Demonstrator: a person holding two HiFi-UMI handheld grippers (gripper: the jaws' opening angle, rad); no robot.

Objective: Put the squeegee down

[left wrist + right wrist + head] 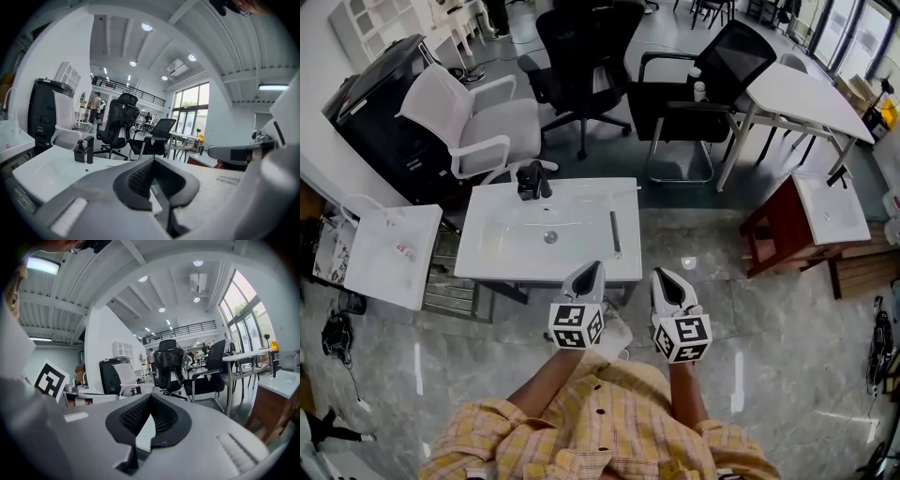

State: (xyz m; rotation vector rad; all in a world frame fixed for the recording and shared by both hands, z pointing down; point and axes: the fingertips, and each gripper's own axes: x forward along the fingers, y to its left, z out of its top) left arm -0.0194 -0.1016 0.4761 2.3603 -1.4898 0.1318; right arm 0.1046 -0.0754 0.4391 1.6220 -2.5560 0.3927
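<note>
A slim dark squeegee (615, 234) lies flat on the right part of the white sink top (502, 253), apart from both grippers. My left gripper (592, 269) hovers at the sink top's front edge, shut and empty; the left gripper view shows its jaws (152, 159) closed with nothing between them. Just to its right, my right gripper (664, 275) hangs off the front right corner, its jaws (151, 397) also shut on nothing. The squeegee is not visible in either gripper view.
A black faucet (532, 180) stands at the sink's back edge. Behind are a white chair (473, 122) and two black chairs (581, 56). A second sink (389, 253) sits left, a red-brown cabinet (783, 230) right, a white table (806, 94) far right.
</note>
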